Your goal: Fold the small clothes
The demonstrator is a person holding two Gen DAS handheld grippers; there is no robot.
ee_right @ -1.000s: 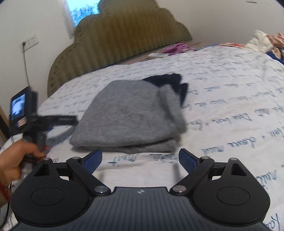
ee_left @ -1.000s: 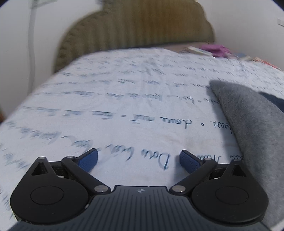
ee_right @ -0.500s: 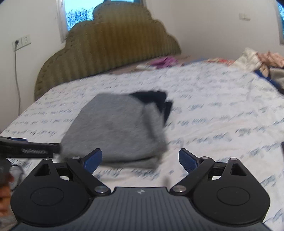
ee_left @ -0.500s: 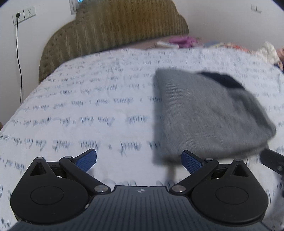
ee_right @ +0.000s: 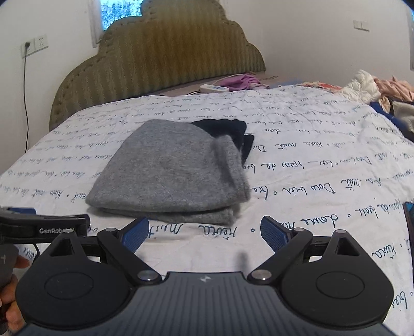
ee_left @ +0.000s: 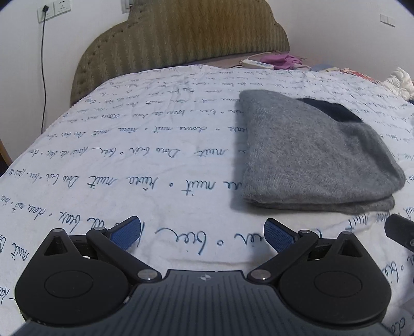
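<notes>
A grey knitted garment (ee_left: 310,152) with a dark navy part (ee_left: 331,109) lies folded in a flat stack on the white bedsheet with blue writing (ee_left: 129,155). It also shows in the right wrist view (ee_right: 173,175), its navy part (ee_right: 227,131) at the far right corner. My left gripper (ee_left: 201,234) is open and empty, hovering over the sheet, short of the garment and to its left. My right gripper (ee_right: 204,232) is open and empty, just short of the garment's near edge. The left gripper's body (ee_right: 44,227) shows at the left of the right wrist view.
An olive padded headboard (ee_right: 160,54) stands at the far end of the bed. A white power strip (ee_right: 214,88) and purple cloth (ee_right: 243,80) lie near it. A pile of clothes (ee_right: 375,90) sits at the far right. A wall socket with a cable (ee_left: 46,13) is at left.
Both grippers pulled back from the garment and steadied. The left view swung right, so the whole folded garment came into sight. Both stayed open.
</notes>
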